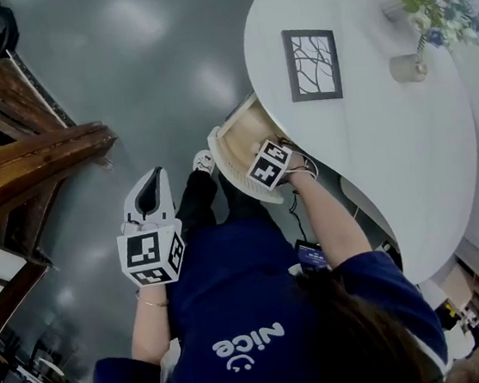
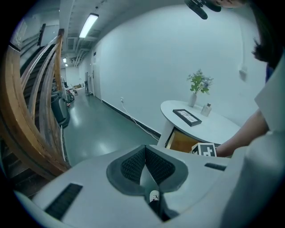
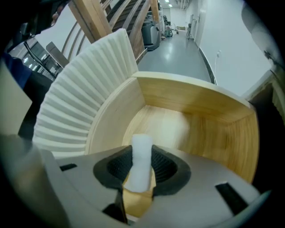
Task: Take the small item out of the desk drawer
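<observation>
Now the right gripper (image 3: 140,171) is pinching the small white item (image 3: 142,149) over the open drawer (image 3: 196,129).
The left gripper (image 2: 145,167) is hanging aside, jaws together and empty; the drawer is sticking out from the desk (image 1: 387,125).

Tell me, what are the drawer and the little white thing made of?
Drawer: looks like light wood, maybe bamboo, smooth and matte; fine grain lines show on its walls. Its ribbed front looks white-painted or plastic; I cannot tell which. Little white thing: seems soft, like foam or tissue; matte, and it looks pinched in where squeezed.
</observation>
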`<state>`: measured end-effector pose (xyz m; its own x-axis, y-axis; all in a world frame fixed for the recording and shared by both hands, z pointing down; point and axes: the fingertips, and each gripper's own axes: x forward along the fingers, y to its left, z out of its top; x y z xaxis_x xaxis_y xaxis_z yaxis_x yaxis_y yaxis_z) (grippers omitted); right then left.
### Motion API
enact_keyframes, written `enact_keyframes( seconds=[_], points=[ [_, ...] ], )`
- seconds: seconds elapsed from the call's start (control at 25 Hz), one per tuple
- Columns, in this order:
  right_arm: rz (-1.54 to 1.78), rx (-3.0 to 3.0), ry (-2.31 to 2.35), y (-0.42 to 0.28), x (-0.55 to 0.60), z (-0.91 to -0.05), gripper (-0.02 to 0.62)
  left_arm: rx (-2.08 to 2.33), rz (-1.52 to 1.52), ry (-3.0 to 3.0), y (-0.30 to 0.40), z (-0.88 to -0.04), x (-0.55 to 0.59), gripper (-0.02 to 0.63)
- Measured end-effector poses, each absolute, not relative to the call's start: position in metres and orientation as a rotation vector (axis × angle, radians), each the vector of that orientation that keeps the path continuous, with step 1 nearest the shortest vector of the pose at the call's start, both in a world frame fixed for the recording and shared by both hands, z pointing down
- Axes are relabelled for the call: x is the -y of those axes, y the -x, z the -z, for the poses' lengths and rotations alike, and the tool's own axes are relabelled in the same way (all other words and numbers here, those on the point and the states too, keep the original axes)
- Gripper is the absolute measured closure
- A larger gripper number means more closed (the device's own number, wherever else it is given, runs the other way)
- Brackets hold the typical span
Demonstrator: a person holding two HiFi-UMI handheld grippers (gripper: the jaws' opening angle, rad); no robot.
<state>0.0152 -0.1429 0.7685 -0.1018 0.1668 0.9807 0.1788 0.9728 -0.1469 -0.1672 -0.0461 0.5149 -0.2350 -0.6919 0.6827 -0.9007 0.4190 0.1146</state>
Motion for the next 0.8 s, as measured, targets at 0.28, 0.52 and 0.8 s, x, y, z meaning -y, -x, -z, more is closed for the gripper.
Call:
enact_keyframes(
  seconds=[0.28, 0.52, 0.8],
  points=[
    [-0.067, 1.796, 0.148, -0.006, 0.145, -0.730, 0.462, 1.984, -0.396, -1.450, 0.155, -0.507, 0.069, 0.603],
    [-0.112, 1.870, 0.045, -0.003, 0.146, -0.698, 0.462, 1.951, -0.374, -1.544, 0.147, -0.500, 0.086, 0.603],
    [-0.181, 1.941, -0.084, -0.008, 0.146, -0.659, 0.462, 1.919, -0.349, -1.621, 0.138, -0.494, 0.098, 0.603]
  ],
)
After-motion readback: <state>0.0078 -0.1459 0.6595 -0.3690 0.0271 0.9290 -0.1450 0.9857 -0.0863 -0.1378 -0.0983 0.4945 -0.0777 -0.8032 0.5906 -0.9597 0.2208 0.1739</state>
